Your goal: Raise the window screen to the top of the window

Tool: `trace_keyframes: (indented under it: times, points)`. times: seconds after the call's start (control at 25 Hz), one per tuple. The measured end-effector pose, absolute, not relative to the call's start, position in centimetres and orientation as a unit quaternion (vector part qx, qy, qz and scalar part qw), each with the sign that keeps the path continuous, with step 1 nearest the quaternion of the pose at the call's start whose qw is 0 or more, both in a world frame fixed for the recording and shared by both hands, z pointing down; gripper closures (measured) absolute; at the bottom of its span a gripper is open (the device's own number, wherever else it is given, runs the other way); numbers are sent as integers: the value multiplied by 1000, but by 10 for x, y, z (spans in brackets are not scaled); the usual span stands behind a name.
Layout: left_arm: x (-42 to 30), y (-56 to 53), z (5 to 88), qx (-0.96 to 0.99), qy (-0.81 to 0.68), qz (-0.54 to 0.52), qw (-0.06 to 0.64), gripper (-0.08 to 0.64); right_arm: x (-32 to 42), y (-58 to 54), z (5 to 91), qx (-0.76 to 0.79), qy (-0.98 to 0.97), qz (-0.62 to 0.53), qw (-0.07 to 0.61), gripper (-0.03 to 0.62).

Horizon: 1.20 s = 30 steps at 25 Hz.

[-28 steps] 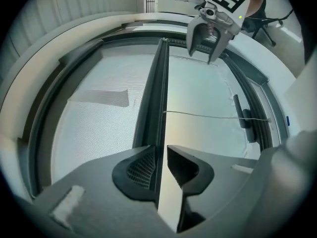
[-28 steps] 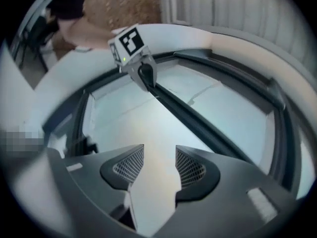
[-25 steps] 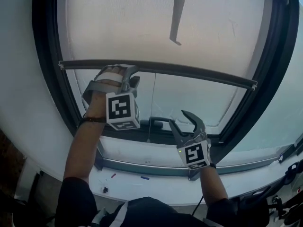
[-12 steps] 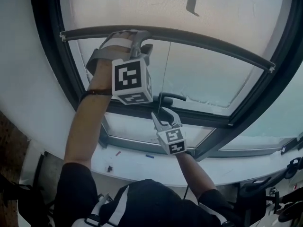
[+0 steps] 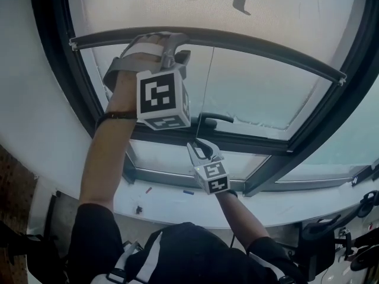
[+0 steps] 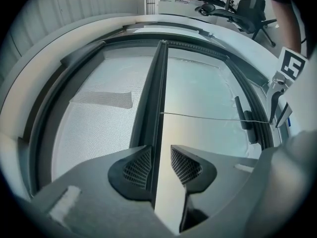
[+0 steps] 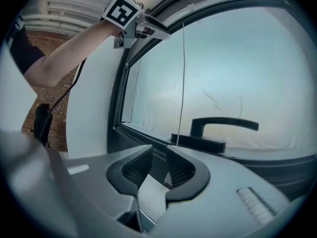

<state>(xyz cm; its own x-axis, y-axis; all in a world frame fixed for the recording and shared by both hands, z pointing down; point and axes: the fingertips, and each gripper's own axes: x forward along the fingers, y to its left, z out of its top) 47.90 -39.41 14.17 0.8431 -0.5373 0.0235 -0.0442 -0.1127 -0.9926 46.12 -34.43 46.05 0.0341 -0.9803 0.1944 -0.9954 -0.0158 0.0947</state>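
Note:
The mesh window screen covers the upper part of the window. Its dark bottom bar runs across the pane. My left gripper is shut on that bar, which passes between the pads. A thin pull cord hangs from the bar toward the black window handle. Just below the handle, my right gripper has its jaws closing with a gap still between them. In the right gripper view the cord drops to the tip of one finger; nothing is pressed between the pads.
The dark window frame curves round the pane. A white sill lies below it with small bits on it. An office chair stands behind in the room. My left forearm reaches up at the left.
My right gripper has dropped from beside the pane to just under the handle, rolled over, and its jaws have narrowed. The left gripper stays on the bar.

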Motion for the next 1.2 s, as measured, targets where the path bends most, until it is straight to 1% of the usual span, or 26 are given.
trace_keyframes:
  times: [0.12, 0.2, 0.28, 0.36, 0.44, 0.52, 0.56, 0.6, 0.68, 0.72, 0.76, 0.92, 1.12, 1.2]
  points:
    - [478, -393, 140, -721, 201, -188, 636, 434, 472, -334, 447, 736, -672, 10, 82, 502]
    - [478, -392, 138, -723, 199, -186, 635, 434, 480, -328, 436, 747, -661, 1, 64, 462]
    - [478, -392, 136, -724, 197, -188, 634, 434, 483, -331, 435, 747, -661, 7, 66, 409]
    - [478, -392, 133, -723, 197, -187, 636, 434, 482, -340, 442, 741, -666, 23, 82, 402]
    - [477, -391, 130, -720, 199, -179, 640, 434, 480, -348, 451, 736, -669, 36, 99, 411]
    - [475, -390, 126, -724, 200, -170, 637, 434, 478, -353, 459, 733, -671, 42, 106, 455]
    - [475, -390, 123, -728, 199, -168, 634, 437, 477, -356, 461, 731, -672, 45, 106, 508]
    - [476, -391, 120, -732, 198, -167, 630, 447, 476, -359, 460, 729, -675, 48, 105, 586]
    - [477, -393, 114, -735, 199, -163, 627, 461, 472, -364, 453, 722, -682, 55, 99, 588]
    - [477, -393, 111, -734, 202, -159, 629, 485, 470, -364, 451, 718, -687, 58, 95, 588]
    - [476, -392, 109, -732, 205, -156, 631, 486, 467, -364, 450, 714, -691, 62, 94, 588]
    - [477, -393, 107, -724, 211, -155, 638, 485, 461, -358, 454, 700, -705, 67, 97, 588]
    - [476, -394, 105, -721, 213, -153, 641, 483, 465, -351, 456, 701, -700, 44, 125, 588]
    - [475, -393, 99, -712, 221, -150, 649, 456, 468, -348, 449, 702, -700, 41, 123, 588]
